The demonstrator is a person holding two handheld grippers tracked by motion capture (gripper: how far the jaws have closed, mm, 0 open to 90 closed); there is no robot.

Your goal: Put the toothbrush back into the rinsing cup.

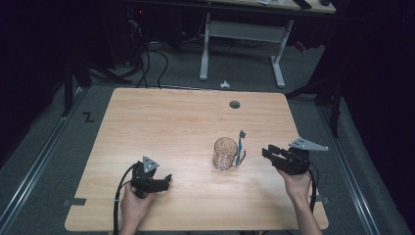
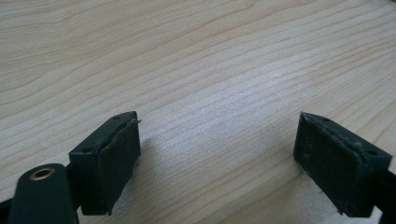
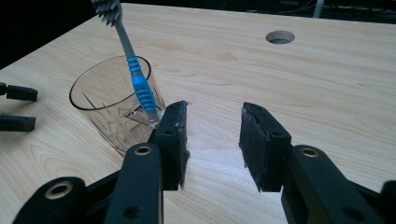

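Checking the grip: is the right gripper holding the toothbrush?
No, the right gripper is open on nothing, and the toothbrush leans against the glass.

High view overhead, facing forward; right gripper view close, sharing glass (image 3: 116,105).

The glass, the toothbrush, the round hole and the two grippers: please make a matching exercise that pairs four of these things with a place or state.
1. glass
2. toothbrush
3. round hole
4. left gripper

a. far side of the table top
b. fingers apart over bare wood
c. leans on the rim, bristles up
d. upright, clear, left of the right gripper in the high view

Pairs: 1-d, 2-c, 3-a, 4-b
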